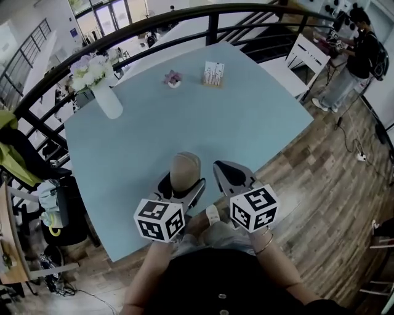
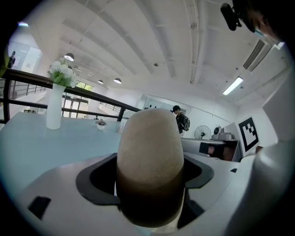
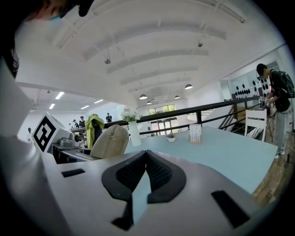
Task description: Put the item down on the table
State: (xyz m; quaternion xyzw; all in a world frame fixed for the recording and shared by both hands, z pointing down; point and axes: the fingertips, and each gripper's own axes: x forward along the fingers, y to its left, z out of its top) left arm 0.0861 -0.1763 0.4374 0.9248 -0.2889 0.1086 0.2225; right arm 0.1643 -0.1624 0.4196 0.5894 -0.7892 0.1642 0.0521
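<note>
A beige, rounded, egg-shaped item (image 1: pixel 185 168) stands upright between the jaws of my left gripper (image 1: pixel 183 186), which is shut on it. In the left gripper view the item (image 2: pixel 150 152) fills the middle, and the left gripper (image 2: pixel 150 191) grips its darker lower part. It is over the near edge of the light blue table (image 1: pixel 246 123); whether it touches the top I cannot tell. My right gripper (image 1: pixel 225 168) is just to its right, shut and holding nothing. The right gripper view shows the right gripper (image 3: pixel 146 161) with its tips together, and the item (image 3: pixel 110 140) to the left.
On the far side of the table are a white vase of flowers (image 1: pixel 108 98), a small flower pot (image 1: pixel 173 79) and a card holder (image 1: pixel 213 74). A black railing (image 1: pixel 184 15) curves behind it. A white chair (image 1: pixel 305 52) and a person (image 1: pixel 354 58) are at the right.
</note>
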